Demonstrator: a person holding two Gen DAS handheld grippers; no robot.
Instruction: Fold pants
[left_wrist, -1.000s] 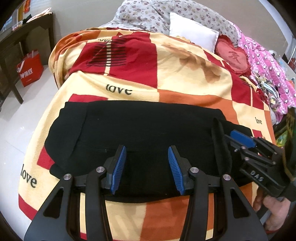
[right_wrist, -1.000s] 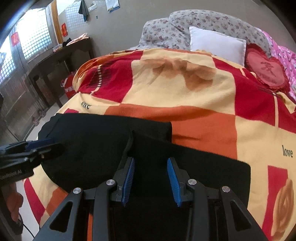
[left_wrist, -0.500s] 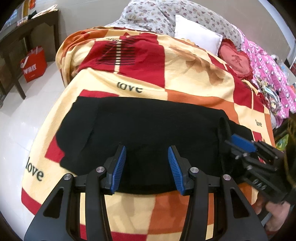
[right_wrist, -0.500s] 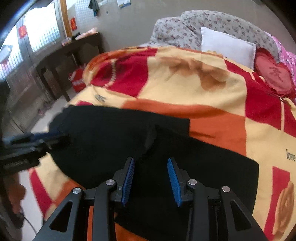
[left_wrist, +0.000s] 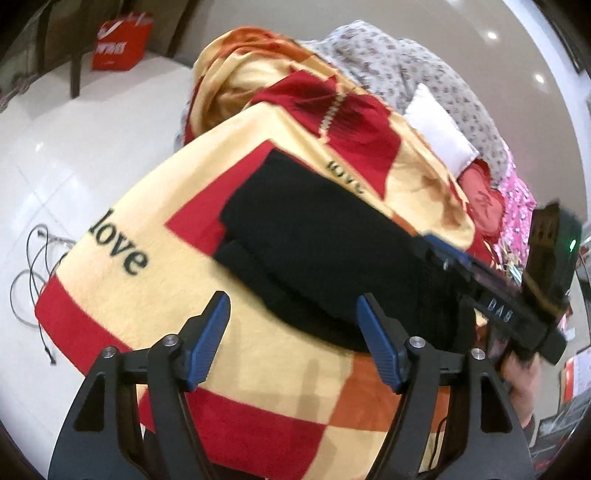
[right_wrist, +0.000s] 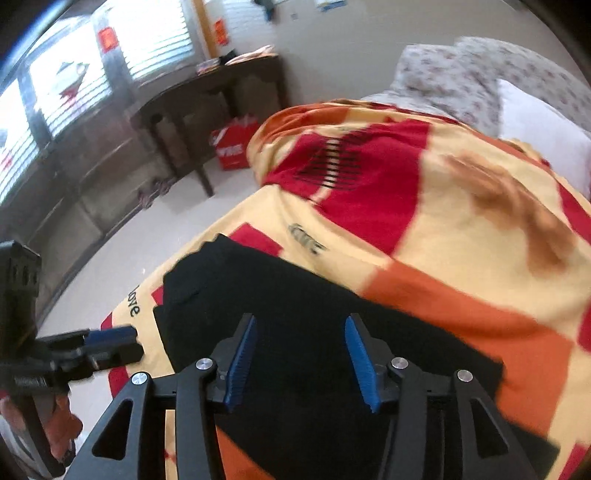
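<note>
Black pants (left_wrist: 314, 251) lie folded flat on a red, orange and yellow "love" blanket (left_wrist: 155, 280) on a bed. They also show in the right wrist view (right_wrist: 295, 317). My left gripper (left_wrist: 293, 343) is open and empty, above the blanket just left of and in front of the pants' near edge. My right gripper (right_wrist: 301, 360) is open and empty, directly over the pants. Each gripper shows in the other's view: the right one (left_wrist: 491, 295) at the pants' right end, the left one (right_wrist: 107, 345) off the pants' left end.
Pillows (left_wrist: 439, 140) and a pink quilt (left_wrist: 517, 210) lie at the bed's head. A red bag (right_wrist: 236, 147) and a dark wooden table (right_wrist: 207, 96) stand on the white floor to the left. Cables (left_wrist: 33, 266) lie on the floor by the bed corner.
Both grippers swung to the left and tilted. My left gripper came off the pants to the blanket beside them. My right gripper moved left over the pants. Both stayed open.
</note>
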